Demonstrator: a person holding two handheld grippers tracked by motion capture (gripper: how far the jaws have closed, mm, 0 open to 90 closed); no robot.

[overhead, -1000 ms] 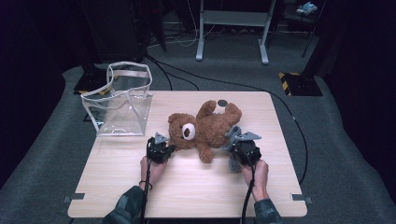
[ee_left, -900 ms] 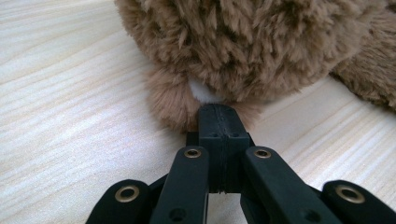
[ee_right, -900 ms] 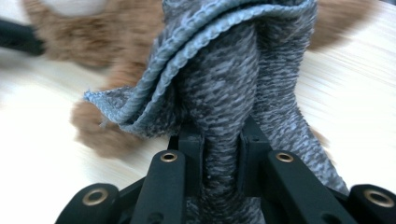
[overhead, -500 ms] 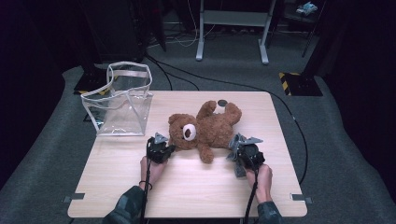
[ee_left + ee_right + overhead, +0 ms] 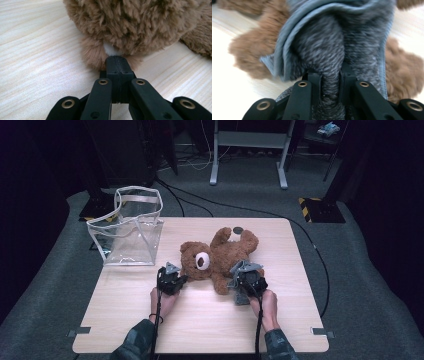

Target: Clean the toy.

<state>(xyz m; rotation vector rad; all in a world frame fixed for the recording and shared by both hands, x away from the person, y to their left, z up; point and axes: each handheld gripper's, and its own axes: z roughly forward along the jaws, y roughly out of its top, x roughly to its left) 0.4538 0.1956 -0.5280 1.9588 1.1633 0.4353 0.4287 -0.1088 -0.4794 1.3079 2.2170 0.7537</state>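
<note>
1. The left gripper (image 5: 181, 281) had its jaws pressed fully together at the teddy bear's (image 5: 220, 256) head, and in the left gripper view the tips (image 5: 118, 65) met on a small white tag or tuft of fur at the edge of the plush.
2. The right gripper (image 5: 241, 279) pinched a bunched fold of grey knitted cloth (image 5: 332, 60) between nearly closed jaws, with the fabric squeezed in the narrow gap and draped over the bear's brown fur beyond.
3. Compared with the frame a second earlier, the right hand (image 5: 266, 304) had drawn back toward the person and sunk a little, dragging the grey garment off the bear's lower body; the left hand (image 5: 164, 301) had not shifted.
4. That suggested the undressing was under way: one side anchored the toy while the other peeled the cloth away, though part of it appeared still caught on the bear.
5. Nearer than both sets of fingers lay bare table (image 5: 200, 320) right up to the near edge, leaving room to pull further.
6. Beyond the left fingers, well apart, stood the clear plastic bag (image 5: 131, 231) at the far left corner, its mouth open upward.
</note>
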